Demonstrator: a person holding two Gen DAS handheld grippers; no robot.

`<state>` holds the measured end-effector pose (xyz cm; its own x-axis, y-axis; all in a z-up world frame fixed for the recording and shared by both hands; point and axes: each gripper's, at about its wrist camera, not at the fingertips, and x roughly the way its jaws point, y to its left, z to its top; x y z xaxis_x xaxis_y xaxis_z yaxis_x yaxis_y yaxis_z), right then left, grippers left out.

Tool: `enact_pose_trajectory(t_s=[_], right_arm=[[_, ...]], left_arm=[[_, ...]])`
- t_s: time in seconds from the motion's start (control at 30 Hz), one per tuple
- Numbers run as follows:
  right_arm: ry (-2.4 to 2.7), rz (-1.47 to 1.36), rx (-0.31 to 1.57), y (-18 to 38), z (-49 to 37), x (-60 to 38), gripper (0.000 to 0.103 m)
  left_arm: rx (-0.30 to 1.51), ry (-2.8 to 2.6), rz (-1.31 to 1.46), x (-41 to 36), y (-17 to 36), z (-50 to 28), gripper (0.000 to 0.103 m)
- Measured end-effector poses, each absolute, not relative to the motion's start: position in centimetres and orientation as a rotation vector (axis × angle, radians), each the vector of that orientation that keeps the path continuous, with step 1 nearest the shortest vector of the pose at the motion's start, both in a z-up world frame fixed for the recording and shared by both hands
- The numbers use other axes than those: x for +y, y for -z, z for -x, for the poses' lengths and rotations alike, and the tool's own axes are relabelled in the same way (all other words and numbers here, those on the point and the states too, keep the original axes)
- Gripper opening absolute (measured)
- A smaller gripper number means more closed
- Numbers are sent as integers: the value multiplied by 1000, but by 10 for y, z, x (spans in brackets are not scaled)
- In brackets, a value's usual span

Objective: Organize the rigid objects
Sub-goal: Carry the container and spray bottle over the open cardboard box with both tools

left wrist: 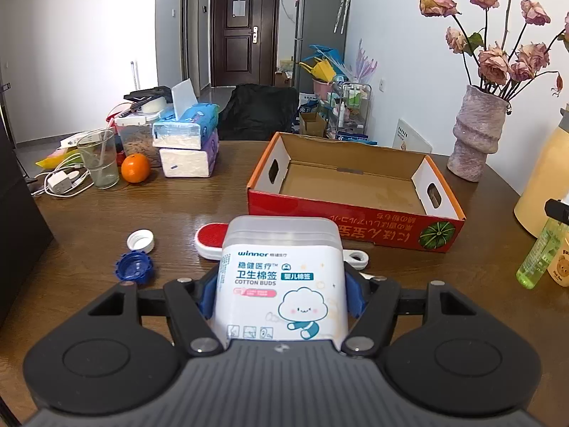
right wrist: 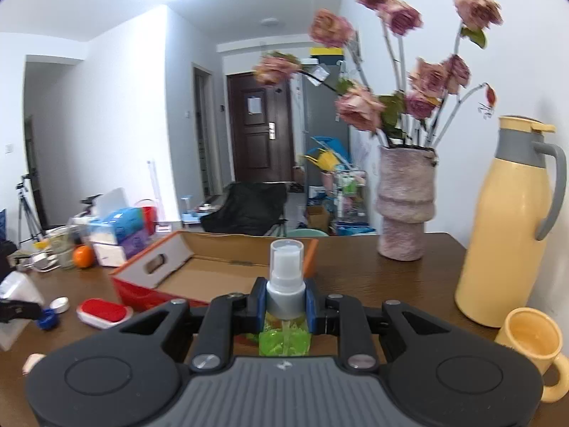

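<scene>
Left tongs (left wrist: 281, 295) hold cotton-bud tub (left wrist: 282, 277), right tongs (right wrist: 285, 306) hold spray bottle (right wrist: 285, 284); both short of cardboard box (left wrist: 355, 210). Risk: carried items colliding over box.

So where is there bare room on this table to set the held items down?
The open red cardboard box has a bare floor. The brown wooden table is free between that box and the stacked tissue packs. It is crowded near the red lint brush, blue bottle cap and white bottle cap.
</scene>
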<state>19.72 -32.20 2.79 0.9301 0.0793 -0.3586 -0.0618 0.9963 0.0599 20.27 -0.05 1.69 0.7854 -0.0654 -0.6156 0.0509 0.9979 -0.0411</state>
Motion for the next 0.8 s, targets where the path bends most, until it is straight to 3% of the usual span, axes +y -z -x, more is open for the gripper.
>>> enact_pose_trajectory(t_s=[0.8], right_arm=[[-198, -14, 340, -49, -180, -219, 20]], left_arm=[[639, 73, -21, 23, -37, -209, 67]])
